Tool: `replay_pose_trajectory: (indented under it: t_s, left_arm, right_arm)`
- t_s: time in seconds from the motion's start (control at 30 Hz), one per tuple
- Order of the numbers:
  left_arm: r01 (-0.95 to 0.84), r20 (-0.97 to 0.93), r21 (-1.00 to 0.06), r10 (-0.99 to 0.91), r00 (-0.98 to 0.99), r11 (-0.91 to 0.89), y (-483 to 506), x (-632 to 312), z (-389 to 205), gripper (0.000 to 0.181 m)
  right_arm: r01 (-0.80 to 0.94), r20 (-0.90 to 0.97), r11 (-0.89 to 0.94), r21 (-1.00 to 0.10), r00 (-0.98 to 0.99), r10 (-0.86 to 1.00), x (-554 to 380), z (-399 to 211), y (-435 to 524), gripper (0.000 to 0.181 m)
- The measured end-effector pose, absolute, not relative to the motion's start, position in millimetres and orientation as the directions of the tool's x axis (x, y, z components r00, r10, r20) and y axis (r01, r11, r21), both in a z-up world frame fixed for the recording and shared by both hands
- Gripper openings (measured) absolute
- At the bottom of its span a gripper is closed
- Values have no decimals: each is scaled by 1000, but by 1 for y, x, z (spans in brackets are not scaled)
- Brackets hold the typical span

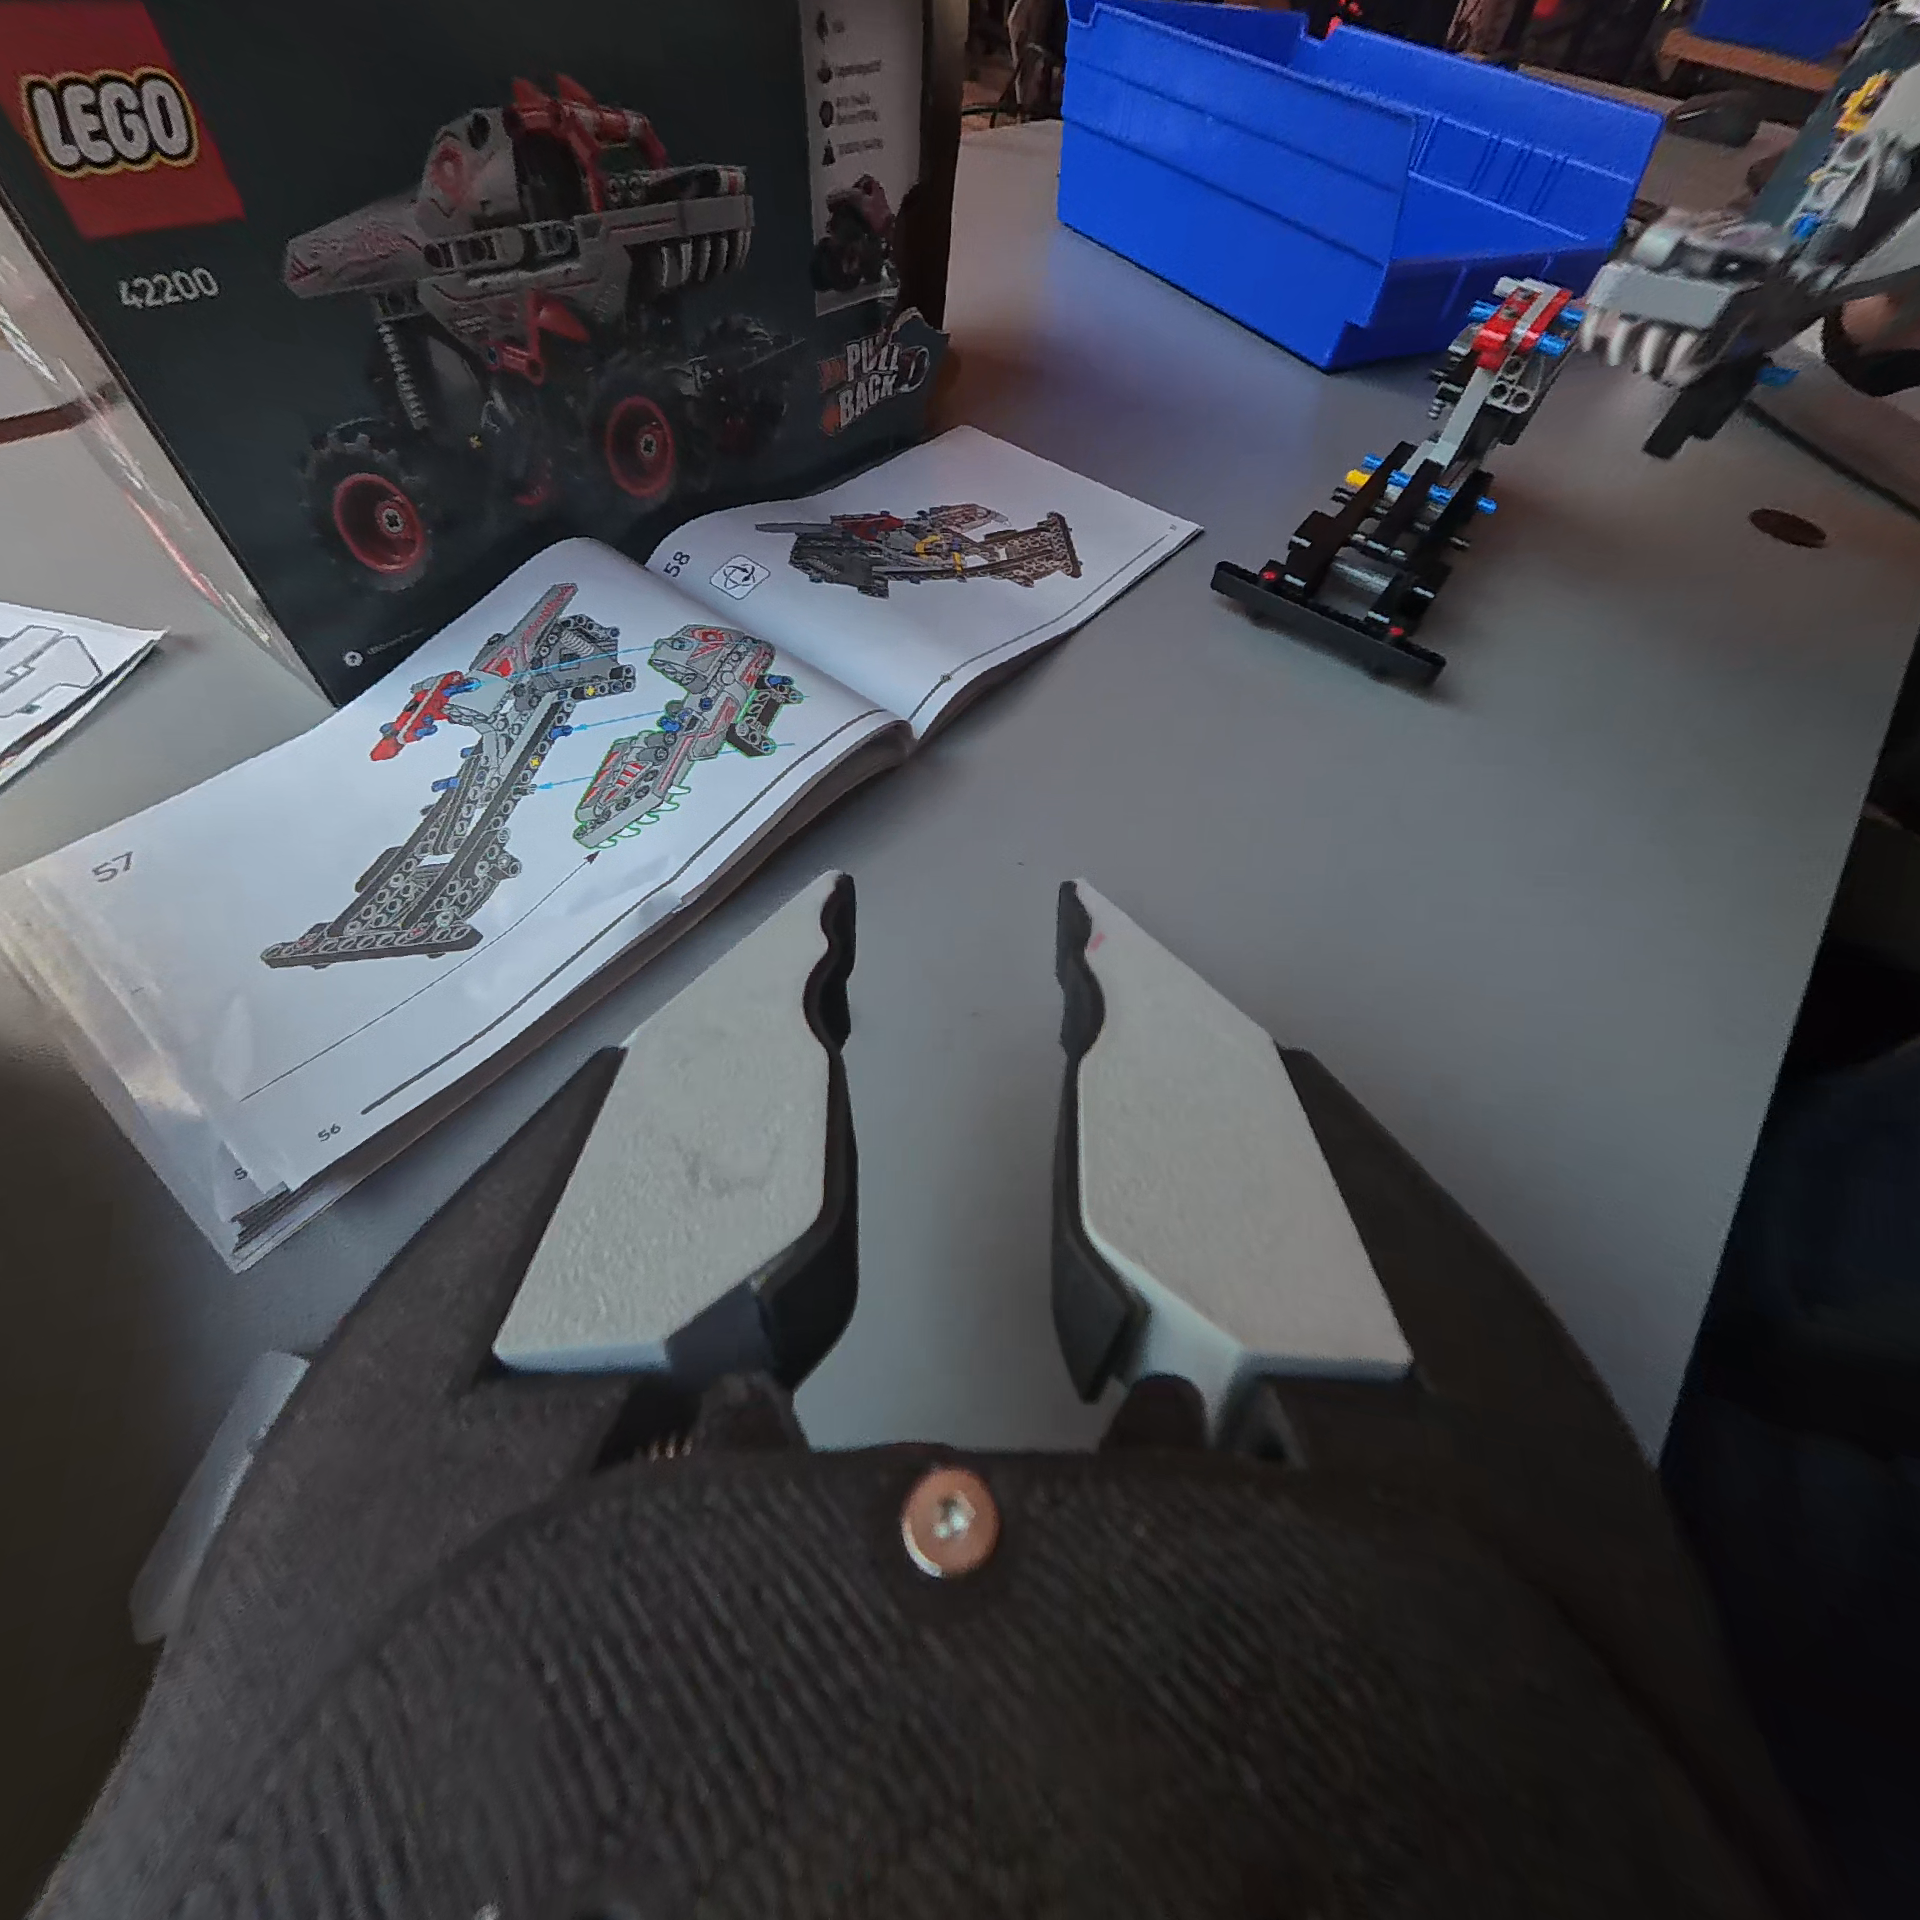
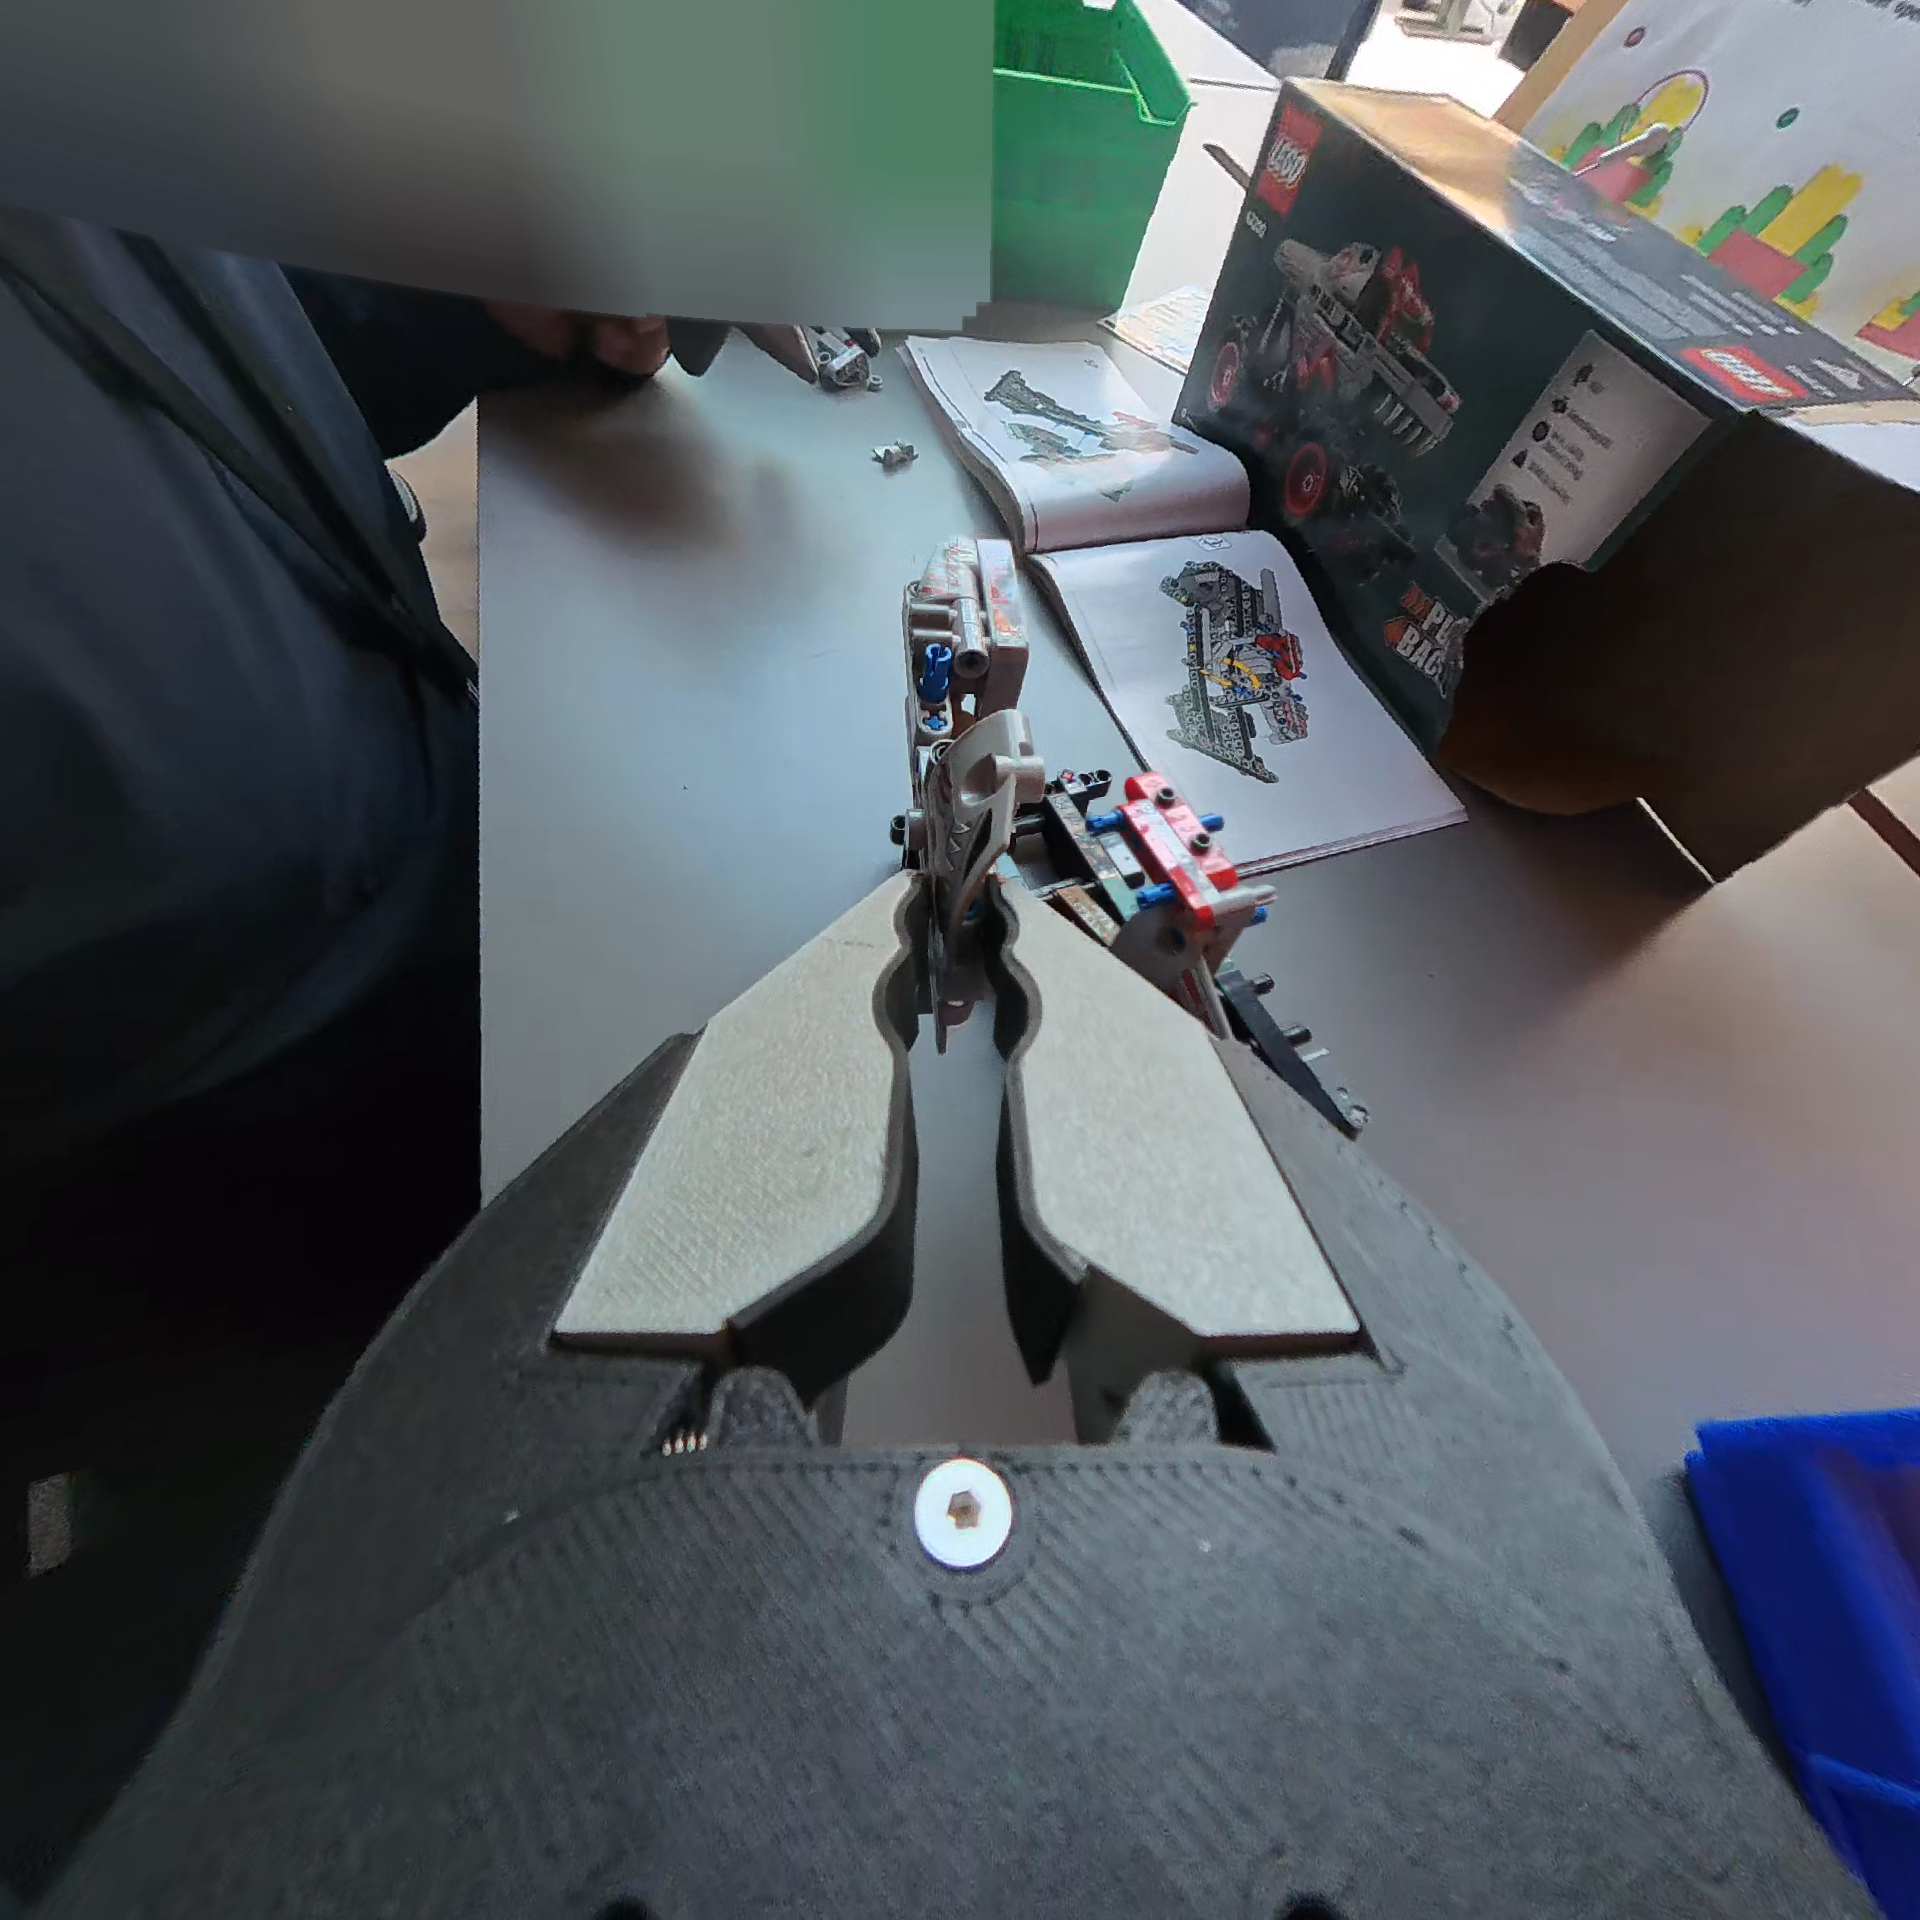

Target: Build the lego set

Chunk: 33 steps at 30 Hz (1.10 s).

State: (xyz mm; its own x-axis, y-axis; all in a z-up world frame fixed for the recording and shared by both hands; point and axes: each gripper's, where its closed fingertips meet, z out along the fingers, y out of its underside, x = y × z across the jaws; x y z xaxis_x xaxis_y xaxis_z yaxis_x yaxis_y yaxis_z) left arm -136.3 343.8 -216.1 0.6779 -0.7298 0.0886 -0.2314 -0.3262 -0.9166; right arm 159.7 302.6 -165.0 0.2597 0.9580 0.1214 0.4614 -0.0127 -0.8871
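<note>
My left gripper [image 1: 954,902] is open and empty, low over the grey table [image 1: 1351,883], next to the open instruction booklet [image 1: 582,769]. A black, grey and red chassis frame [image 1: 1392,509] with blue pins stands on the table at the far right. My right gripper [image 2: 958,904] is shut on a grey toothed body panel assembly [image 2: 961,717] and holds it above the table, beside the chassis frame [image 2: 1164,862]. In the left wrist view that panel assembly [image 1: 1704,291] shows blurred at the far right, held in the right gripper.
The set's box [image 1: 499,312] stands behind the booklet. A blue bin [image 1: 1340,177] sits at the back. In the right wrist view a green bin [image 2: 1070,145], small loose parts [image 2: 891,453] and a person in dark clothes [image 2: 208,675] are at the table's edge. The left gripper's tips are roughly 30 centimeters from the right gripper's.
</note>
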Motion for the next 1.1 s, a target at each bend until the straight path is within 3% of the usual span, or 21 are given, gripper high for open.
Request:
replay_pose_trajectory:
  t_s: [0.6, 1.1]
  left_arm:
    - [-323, 15, -902, -770, 638, -285, 335, -127, -222, 37]
    - [-323, 84, -892, -818, 569, -316, 340, -106, -225, 35]
  right_arm:
    - [472, 152, 42, -880, 197, 969, 132, -176, 299, 7]
    - [447, 125, 36, -894, 171, 977, 119, -185, 310, 7]
